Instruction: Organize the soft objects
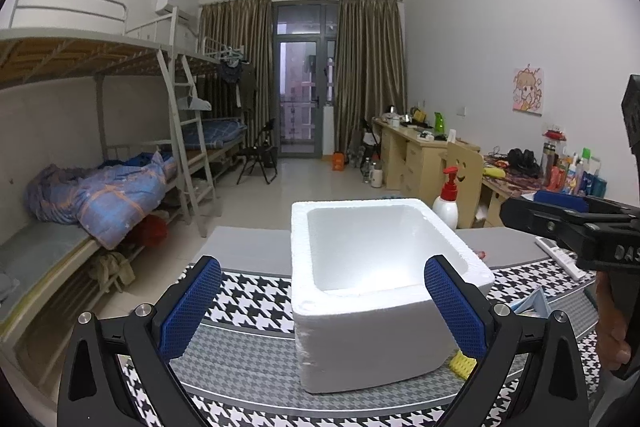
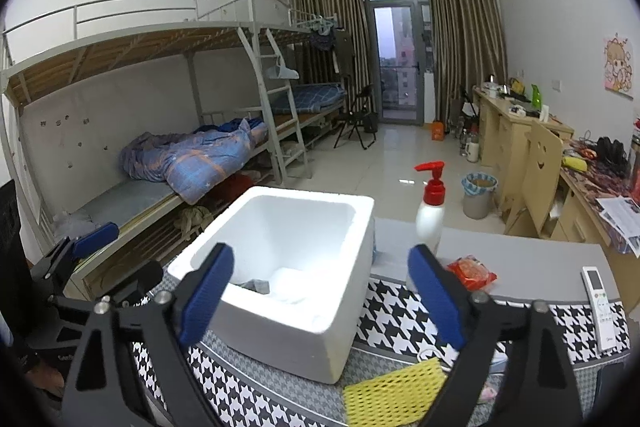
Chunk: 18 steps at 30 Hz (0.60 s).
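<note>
A: Where were your hands just then?

B: Both up over the counter (image 2: 520, 259). My left gripper (image 1: 322, 301) had its blue fingers (image 1: 192, 307) spread wide, released, nothing between them, with the white foam box (image 1: 380, 291) right ahead, standing on the houndstooth cloth (image 1: 256, 295).

A: And the right?

B: My right gripper (image 2: 320, 301) was released too, fingers (image 2: 436, 299) well apart and carrying nothing. The foam box (image 2: 288, 311) sat just ahead and to the left.

A: The soft things?

B: A yellow mesh sponge (image 2: 394, 389) lay on the cloth just beside the box's near right corner. In the left view only a corner of it (image 1: 464, 363) peeked out past my finger. Inside the box, something grey (image 2: 256, 285) rested on the bottom beside something white; I couldn't tell what either was.

A: Anything else around?

B: A pump bottle (image 2: 430, 207) with a red top stood behind the box, a red packet (image 2: 472, 271) lay near it, and a remote (image 2: 600, 307) rested at the right edge.
</note>
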Motion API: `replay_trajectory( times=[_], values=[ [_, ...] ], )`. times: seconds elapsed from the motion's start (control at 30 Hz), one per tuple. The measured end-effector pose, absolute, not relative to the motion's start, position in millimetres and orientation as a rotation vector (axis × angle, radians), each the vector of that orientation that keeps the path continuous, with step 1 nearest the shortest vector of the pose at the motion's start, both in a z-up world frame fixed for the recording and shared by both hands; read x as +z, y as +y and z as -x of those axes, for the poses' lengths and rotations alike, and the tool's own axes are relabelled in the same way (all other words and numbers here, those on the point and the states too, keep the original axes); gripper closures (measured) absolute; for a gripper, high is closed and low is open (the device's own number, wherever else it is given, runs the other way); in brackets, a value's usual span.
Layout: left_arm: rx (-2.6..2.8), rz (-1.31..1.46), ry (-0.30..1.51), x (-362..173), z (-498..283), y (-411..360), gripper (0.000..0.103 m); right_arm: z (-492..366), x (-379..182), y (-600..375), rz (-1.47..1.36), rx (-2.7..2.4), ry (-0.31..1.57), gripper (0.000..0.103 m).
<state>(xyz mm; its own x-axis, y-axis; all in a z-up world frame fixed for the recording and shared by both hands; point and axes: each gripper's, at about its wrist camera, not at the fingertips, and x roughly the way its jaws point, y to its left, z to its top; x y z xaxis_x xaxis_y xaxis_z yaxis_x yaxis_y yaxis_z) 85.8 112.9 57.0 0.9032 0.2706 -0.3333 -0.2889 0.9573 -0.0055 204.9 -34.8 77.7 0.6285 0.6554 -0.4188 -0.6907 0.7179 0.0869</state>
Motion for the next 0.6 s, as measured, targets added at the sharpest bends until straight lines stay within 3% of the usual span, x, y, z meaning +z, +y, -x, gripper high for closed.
replay_trajectory(
  times=[0.6],
  values=[
    [0.236, 0.047, 0.322, 66.1, -74.5, 76.2, 0.001, -192.6, 81.3, -84.6, 0.062, 0.734, 0.378, 0.007]
  ],
)
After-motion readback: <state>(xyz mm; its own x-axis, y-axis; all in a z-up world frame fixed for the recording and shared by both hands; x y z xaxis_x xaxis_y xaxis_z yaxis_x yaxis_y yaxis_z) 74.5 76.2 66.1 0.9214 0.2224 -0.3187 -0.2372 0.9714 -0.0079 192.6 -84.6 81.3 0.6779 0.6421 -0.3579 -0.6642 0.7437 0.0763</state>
